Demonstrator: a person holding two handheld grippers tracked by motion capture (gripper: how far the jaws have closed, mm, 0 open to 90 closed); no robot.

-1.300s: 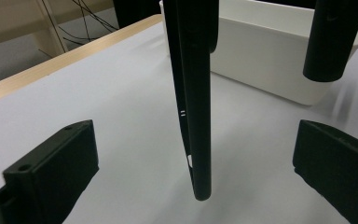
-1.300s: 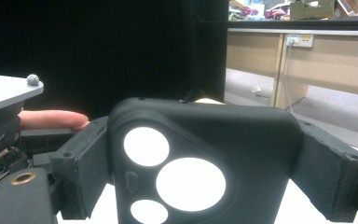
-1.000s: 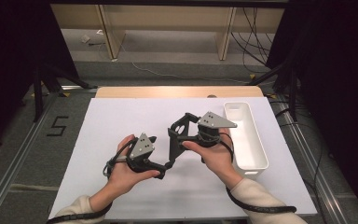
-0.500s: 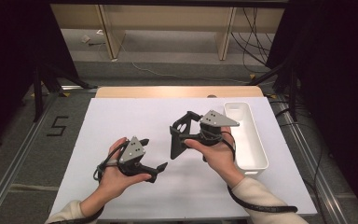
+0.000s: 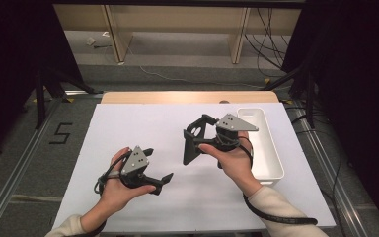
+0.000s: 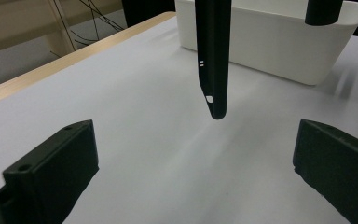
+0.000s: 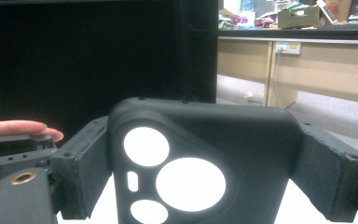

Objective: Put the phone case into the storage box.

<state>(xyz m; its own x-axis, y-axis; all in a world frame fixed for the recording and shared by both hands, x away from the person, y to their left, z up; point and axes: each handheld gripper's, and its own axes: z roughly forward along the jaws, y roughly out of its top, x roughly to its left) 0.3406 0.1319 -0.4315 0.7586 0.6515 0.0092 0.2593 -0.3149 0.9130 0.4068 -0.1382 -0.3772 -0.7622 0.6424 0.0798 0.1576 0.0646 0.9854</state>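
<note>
Phone case [image 5: 191, 144], black and soft-looking, sits between the fingers of the right gripper [image 5: 196, 140]. The fingers press on its two long sides, so they stand wide but have a firm hold of it. In the right gripper view the case [image 7: 205, 158] shows its back, with round camera holes cut through it. In the high view it hangs upright above the white worktop [image 5: 143, 128], near the middle and a little toward the right edge. In the left gripper view the case [image 6: 213, 56] hangs down thin, edge-on, with its bottom tip off the worktop.

The left gripper [image 5: 159, 178] is lower down, near the front edge and left of the middle. Its fingers are wide open and hold nothing. In the left gripper view its two fingers [image 6: 56, 172] stand far apart with bare worktop between them. The two grippers are apart and do not touch.

A long white bin [image 5: 266, 148] lies along the right edge, just beside the right hand [image 5: 232, 158]. The left half and the far side of the worktop have lots of open room.
</note>
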